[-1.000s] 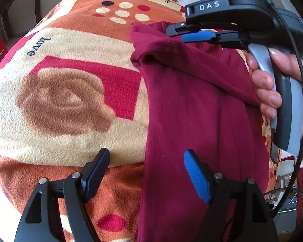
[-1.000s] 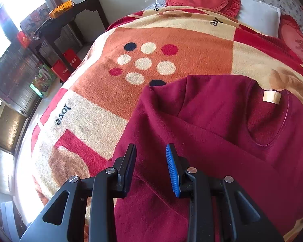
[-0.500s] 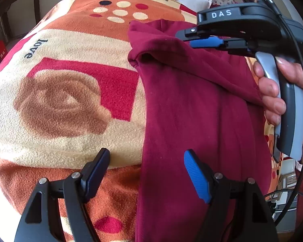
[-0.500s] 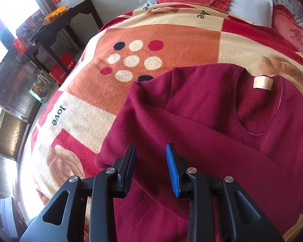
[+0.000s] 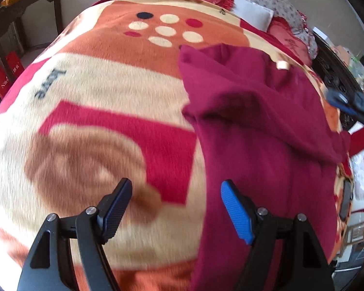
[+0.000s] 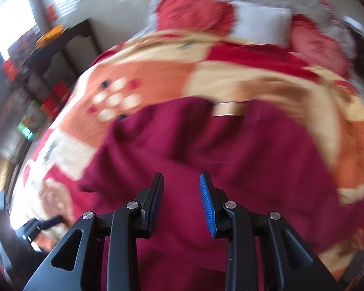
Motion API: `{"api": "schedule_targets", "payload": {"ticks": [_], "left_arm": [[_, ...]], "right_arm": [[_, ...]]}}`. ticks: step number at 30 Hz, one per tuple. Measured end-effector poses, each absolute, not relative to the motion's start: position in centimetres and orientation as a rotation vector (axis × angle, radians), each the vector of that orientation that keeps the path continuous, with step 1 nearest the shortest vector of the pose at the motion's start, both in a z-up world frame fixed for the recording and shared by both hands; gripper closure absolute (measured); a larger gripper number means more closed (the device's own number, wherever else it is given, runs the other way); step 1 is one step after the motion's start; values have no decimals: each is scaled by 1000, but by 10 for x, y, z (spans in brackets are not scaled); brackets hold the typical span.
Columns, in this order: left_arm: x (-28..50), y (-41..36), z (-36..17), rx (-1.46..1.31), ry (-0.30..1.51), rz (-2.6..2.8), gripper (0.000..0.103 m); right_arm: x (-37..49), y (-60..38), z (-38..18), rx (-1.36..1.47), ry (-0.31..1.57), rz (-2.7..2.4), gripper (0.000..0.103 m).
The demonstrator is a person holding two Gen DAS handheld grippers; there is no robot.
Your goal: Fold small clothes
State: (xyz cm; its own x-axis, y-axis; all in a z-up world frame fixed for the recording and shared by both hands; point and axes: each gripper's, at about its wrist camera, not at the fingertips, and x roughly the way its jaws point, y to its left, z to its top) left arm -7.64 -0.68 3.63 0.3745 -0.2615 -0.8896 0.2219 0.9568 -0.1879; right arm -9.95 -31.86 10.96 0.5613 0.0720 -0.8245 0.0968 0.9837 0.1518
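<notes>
The maroon sweater (image 5: pixel 267 145) was laid lengthwise, near-to-far, just right of the wide-spread left gripper (image 5: pixel 176 208); the right gripper (image 6: pixel 182 203) was held parted, empty.

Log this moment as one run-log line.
left hand-held gripper: open, empty | right hand-held gripper: open, empty | maroon sweater: sleeve folded, on blanket

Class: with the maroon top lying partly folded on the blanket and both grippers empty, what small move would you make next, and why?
Probably bring the open left gripper over to pinch the maroon top at its near left edge. One side already lies folded across it, while the right gripper hangs open above the cloth, gripping nothing.
</notes>
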Motion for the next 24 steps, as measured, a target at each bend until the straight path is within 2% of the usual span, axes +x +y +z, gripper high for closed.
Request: {"api": "schedule_targets", "payload": {"ticks": [8, 12, 18, 20, 21, 24], "left_arm": [[-26, -16, 32, -11, 1089, -209, 24], [-17, -22, 25, 17, 1108, -205, 23], [-20, -24, 22, 41, 1094, -198, 22], [-21, -24, 21, 39, 1093, -198, 21], [-21, -24, 21, 40, 1093, -199, 21], [-23, -22, 23, 29, 1085, -197, 21]], "right_arm": [[-147, -449, 89, 383, 959, -266, 86], [-149, -459, 65, 433, 1005, -224, 84], [-136, -423, 39, 354, 1083, -105, 85], [-133, -414, 33, 272, 1109, -114, 91], [-133, -407, 36, 200, 1095, -123, 103], [-140, -399, 63, 121, 987, -115, 103]]}}
